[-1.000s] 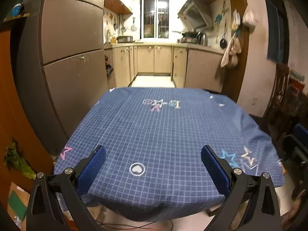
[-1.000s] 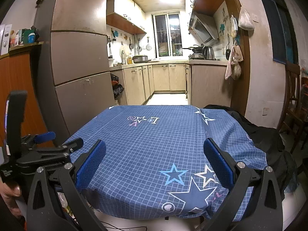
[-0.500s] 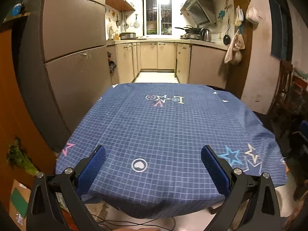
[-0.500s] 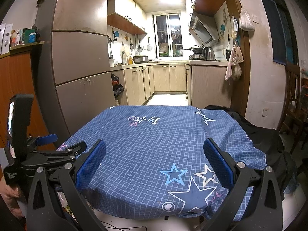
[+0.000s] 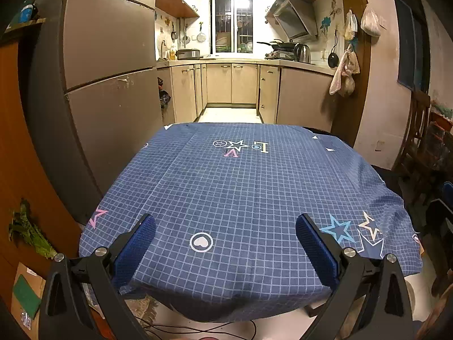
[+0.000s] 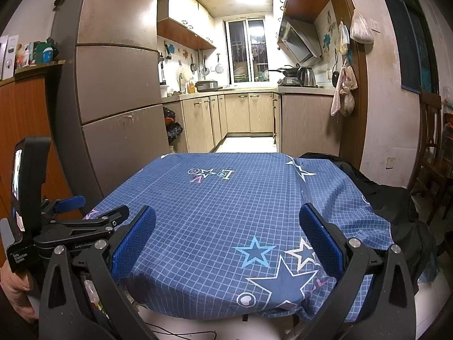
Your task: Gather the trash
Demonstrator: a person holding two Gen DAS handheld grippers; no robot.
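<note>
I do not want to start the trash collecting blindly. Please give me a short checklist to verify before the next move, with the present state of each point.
1. Left gripper open and holding nothing: ok.
2. Right gripper open and holding nothing: ok.
3. Trash to pick up in view on the blue tablecloth: not ok, no loose item shows on it.
4. Trash bin or bag to drop into: cannot tell, none is clearly in view.
5. Grippers apart from each other: ok, the left one sits left of the right fingers without touching.
6. Cables on the floor under the table edge: not ok, snag risk.
</note>
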